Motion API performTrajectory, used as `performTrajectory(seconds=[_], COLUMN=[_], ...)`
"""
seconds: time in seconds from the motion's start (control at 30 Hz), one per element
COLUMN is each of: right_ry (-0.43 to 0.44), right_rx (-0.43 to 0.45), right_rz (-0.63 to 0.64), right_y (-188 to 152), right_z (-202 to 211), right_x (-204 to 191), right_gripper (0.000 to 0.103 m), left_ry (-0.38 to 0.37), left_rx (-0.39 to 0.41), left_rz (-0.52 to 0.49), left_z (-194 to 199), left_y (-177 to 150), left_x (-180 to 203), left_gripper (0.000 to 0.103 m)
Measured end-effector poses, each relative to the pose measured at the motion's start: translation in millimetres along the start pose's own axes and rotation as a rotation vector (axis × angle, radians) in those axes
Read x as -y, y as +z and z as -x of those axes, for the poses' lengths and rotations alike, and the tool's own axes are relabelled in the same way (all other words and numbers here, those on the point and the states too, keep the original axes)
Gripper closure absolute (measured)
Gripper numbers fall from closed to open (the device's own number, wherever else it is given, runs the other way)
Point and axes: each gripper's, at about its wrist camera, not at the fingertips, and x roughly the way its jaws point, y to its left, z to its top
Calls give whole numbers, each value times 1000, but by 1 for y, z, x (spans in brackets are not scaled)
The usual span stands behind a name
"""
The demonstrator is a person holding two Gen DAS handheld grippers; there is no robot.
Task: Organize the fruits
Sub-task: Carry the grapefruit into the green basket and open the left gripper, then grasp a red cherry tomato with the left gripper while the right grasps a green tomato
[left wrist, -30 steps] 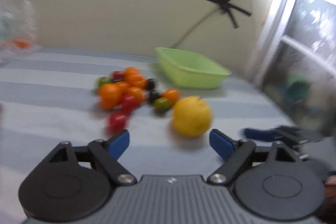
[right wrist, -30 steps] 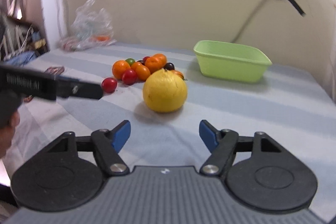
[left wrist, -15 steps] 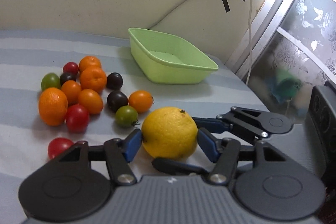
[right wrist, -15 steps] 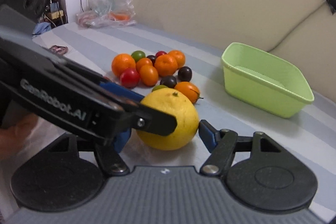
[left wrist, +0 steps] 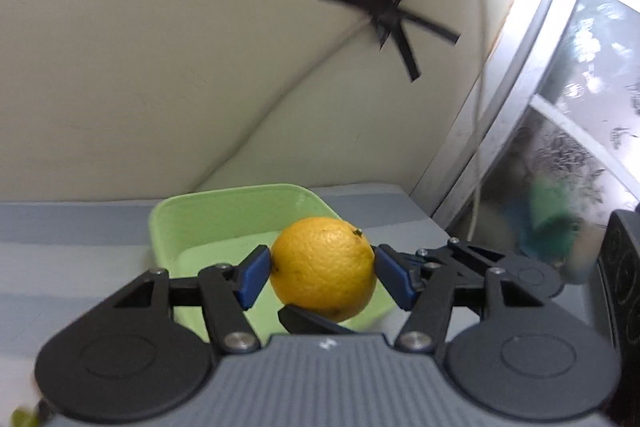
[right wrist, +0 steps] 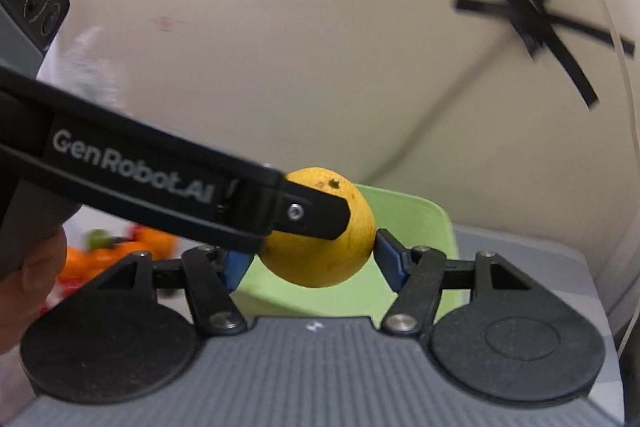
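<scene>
A large yellow citrus fruit (left wrist: 324, 267) hangs in the air over the light green tub (left wrist: 224, 199), clear of the striped table. My left gripper (left wrist: 325, 278) is shut on it, one blue pad pressing each side. My right gripper (right wrist: 312, 262) is shut on the same yellow fruit (right wrist: 324, 259) from a crossing angle. In the right wrist view the left gripper's black fingers (right wrist: 312, 213) lie across the fruit's top left. The green tub (right wrist: 420, 219) shows behind and below the fruit, and its visible floor holds nothing.
A blurred heap of small orange, red and green fruits (right wrist: 120, 247) lies on the table left of the tub. A person's hand (right wrist: 24, 287) is at the left edge. A wall with taped cable stands right behind the tub, a window frame (left wrist: 520, 107) to the right.
Both grippers closed on the yellow fruit on the table, lifted it and carried it away from the small fruits to above the green tub. The wall is much nearer now.
</scene>
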Motion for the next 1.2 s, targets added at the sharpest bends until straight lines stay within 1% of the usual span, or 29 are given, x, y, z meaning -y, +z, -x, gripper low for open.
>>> performTrajectory(seconds=[0.07,0.2,0.27,0.3,0.33,0.4,0.47,0.5,0.57,0.6,0.63,0.67,0.7,0.73,0.77,0.8,0.83,0.87,0.9,0.93,1.0,1.03,1.1,1.17,1.2], right_ry=[-22,-43,-57,-64,-71,-75,-83,-87,-66,-48,-34,-13,11,35,53,72,90,107,118,126,138,141,136,117,112], right_rx=[-36,-109,-140,-138,-131,-110,-79,-62,-22,3,25,43,53,59,59,53,47,43,39,35,20,5,-27,-50,-61], right_rz=[-17,-35,-30,-23,-20,-29,-41,-49,-70,-74,-78,-84,-89,-91,-89,-83,-74,-60,-41,-27,-16,-19,-29,-33,-40], right_y=[0,-9,-13,-15,-15,-12,-6,-5,-5,-5,-8,-14,-16,-22,-29,-36,-43,-48,-55,-50,-57,-59,-58,-59,-59], right_z=[-15,-35,-40,-40,-38,-30,-17,-6,22,37,52,66,70,75,83,86,88,85,85,77,70,62,50,40,36], right_x=[13,30,30,28,26,21,18,16,8,1,-7,-17,-26,-36,-49,-61,-74,-88,-103,-100,-115,-121,-125,-128,-130], right_gripper=[36,35,35,34,34,34,35,35,35,35,35,36,38,41,51,57,60,65,67,67,67,67,67,66,65], left_ry=[-13,-4,10,17,12,-3,-29,-52,-82,-84,-71,-43,2,43,88,124,156,185,206,217,222,245,299,337,360], left_rx=[-30,-82,-100,-104,-107,-90,-51,-11,86,138,183,220,252,268,276,273,263,249,232,212,164,140,104,90,82], left_rz=[26,57,64,65,70,79,78,75,69,68,66,63,62,63,69,79,89,100,114,125,126,116,82,43,33], left_z=[-24,-59,-69,-69,-67,-52,-26,-4,49,77,102,125,150,167,183,194,202,208,213,212,206,200,188,176,173], left_y=[4,1,-1,-3,-4,-5,-3,-3,-9,-16,-24,-35,-50,-63,-80,-94,-110,-125,-138,-148,-168,-177,-188,-192,-192], left_x=[-5,-9,-9,-9,-9,-8,-7,-7,-12,-17,-23,-29,-37,-43,-49,-56,-61,-66,-73,-75,-74,-73,-69,-68,-69], left_gripper=[44,43,43,43,40,40,40,39,35,30,25,25,25,25,25,26,27,27,27,28,31,34,37,37,40])
